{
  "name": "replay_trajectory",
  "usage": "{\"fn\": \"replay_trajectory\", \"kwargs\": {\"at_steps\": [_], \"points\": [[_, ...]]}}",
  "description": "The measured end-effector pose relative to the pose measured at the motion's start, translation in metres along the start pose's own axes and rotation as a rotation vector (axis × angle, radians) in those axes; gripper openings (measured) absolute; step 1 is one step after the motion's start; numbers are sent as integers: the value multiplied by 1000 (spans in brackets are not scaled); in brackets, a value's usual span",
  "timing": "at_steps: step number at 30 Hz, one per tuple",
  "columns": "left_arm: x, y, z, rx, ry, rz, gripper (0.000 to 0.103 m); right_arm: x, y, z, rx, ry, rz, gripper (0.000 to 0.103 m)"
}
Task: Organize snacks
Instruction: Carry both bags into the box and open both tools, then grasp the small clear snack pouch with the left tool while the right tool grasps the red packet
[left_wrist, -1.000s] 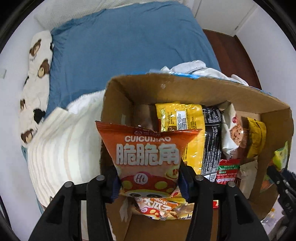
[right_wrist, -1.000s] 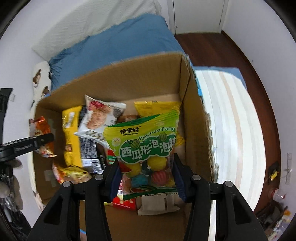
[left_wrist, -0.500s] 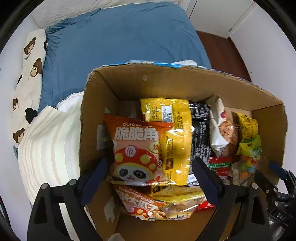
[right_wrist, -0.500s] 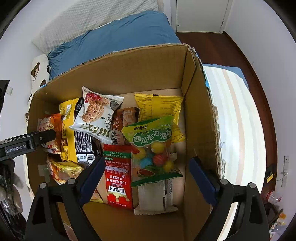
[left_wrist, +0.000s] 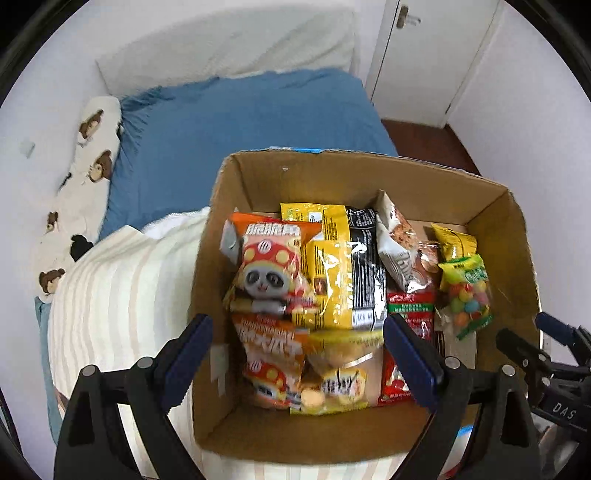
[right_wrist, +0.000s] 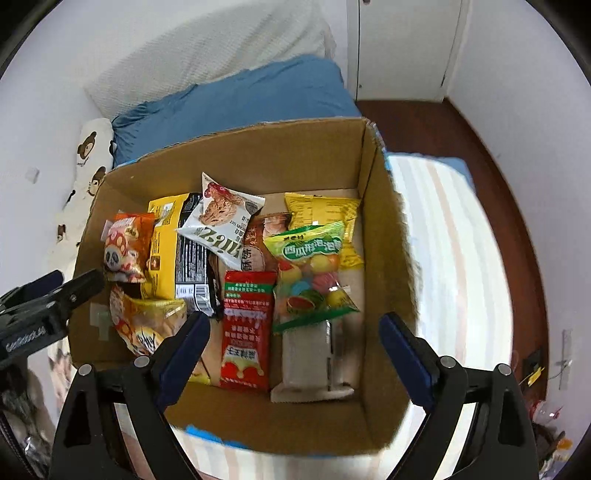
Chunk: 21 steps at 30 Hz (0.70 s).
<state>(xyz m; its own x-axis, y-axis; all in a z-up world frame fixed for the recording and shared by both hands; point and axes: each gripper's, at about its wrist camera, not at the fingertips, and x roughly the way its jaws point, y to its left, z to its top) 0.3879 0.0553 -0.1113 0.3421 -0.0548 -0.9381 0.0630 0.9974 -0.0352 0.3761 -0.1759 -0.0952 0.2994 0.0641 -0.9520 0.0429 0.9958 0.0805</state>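
Snacks (right_wrist: 255, 280) fill cardboard box (right_wrist: 280, 158) on striped blanket (left_wrist: 122, 295).

Left gripper (left_wrist: 297, 354) spread wide above cardboard box (left_wrist: 258, 435) on striped bedding (left_wrist: 122, 306), nothing between fingers (left_wrist: 188, 350). Orange panda snack bag (left_wrist: 269, 266) lying inside atop other packets.

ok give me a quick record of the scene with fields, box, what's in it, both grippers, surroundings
container: open cardboard box on a striped blanket
left side of box: orange panda bag lying on other packets
right side of box: green candy bag lying beside a red packet
left gripper: open, above the box, nothing between the jaws
right gripper: open, above the box, nothing between the jaws
surroundings: bed with a blue sheet, white door
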Motion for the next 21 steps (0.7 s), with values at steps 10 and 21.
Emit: {"fn": "replay_trajectory", "kwargs": {"at_steps": [10, 21], "points": [[-61, -2, -53, -4, -153, 14, 94, -48, 3, -47, -15, -119, -4, 95], [-116, -7, -89, 10, -265, 3, 94, -117, 12, -88, -52, -255, 11, 95]]}}
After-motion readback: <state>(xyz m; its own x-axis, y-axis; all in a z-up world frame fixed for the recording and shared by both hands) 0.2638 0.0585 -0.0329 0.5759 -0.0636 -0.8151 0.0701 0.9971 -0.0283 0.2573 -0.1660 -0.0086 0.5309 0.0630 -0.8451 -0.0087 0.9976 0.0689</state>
